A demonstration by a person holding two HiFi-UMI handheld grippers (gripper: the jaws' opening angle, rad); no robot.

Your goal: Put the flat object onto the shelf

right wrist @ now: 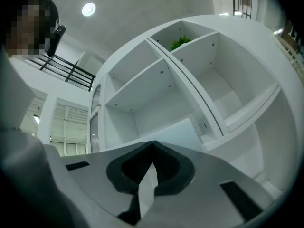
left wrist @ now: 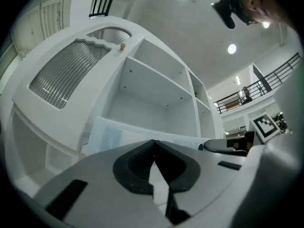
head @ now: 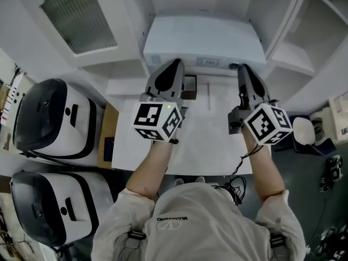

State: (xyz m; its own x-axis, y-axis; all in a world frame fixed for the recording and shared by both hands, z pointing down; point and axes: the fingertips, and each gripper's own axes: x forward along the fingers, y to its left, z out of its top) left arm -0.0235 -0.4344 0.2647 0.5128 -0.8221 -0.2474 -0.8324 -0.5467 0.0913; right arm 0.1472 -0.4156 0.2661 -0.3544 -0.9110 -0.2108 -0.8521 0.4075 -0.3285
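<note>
Over the white table [head: 206, 145], the left gripper [head: 175, 64] and the right gripper [head: 244, 68] are both fully closed, pads tip to tip with nothing between them. Just past their tips lies the flat white rectangular box [head: 204, 39]. The left gripper points toward its left end and the right gripper toward its right end; whether they touch it is unclear. Behind the box stands the white open-fronted shelf unit [right wrist: 142, 87].
</note>
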